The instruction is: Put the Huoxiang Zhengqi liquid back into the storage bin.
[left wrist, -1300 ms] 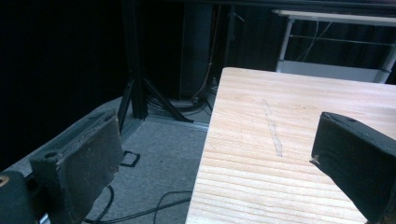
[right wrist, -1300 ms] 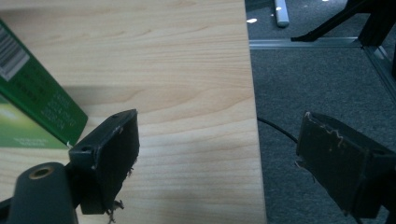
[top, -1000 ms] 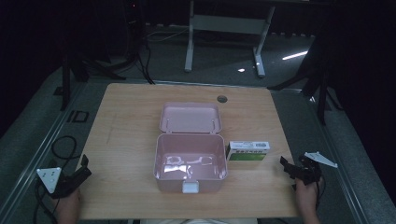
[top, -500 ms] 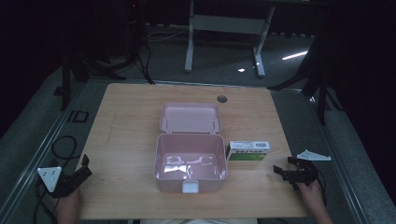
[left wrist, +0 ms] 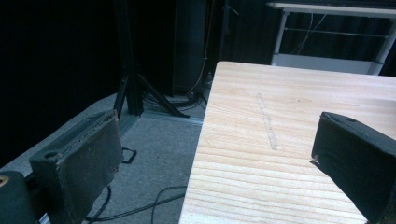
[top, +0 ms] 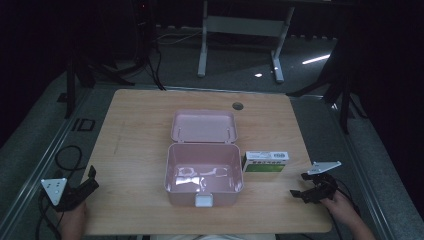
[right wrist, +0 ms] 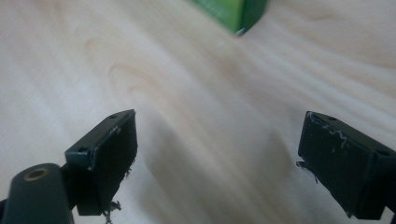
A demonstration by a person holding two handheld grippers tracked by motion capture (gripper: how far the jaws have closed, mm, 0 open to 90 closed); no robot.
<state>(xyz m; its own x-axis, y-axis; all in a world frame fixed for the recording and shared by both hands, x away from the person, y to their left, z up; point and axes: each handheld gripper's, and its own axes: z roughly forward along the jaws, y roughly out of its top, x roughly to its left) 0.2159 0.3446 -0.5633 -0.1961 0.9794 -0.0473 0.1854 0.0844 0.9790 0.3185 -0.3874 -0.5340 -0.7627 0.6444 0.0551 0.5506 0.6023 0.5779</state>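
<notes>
the right gripper (top: 306, 191) hovered over the table (top: 140, 130) near its front right corner, jaws spread wide w/ nothing between them. in the right gripper view the green carton (right wrist: 231, 11) sat ahead of the jaws at the top edge, apart from both fingers (right wrist: 109, 154) (the shot was blurred). from above, the carton (top: 265, 162) lay flat just beside the right wall of the pink box (top: 204, 172), which stood open w/ its lid (top: 203, 126) laid back. the left gripper (top: 82, 187) was at the front left corner, well apart from the box, jaws also released and empty, half over the table edge and half over the floor (left wrist: 154, 149).
</notes>
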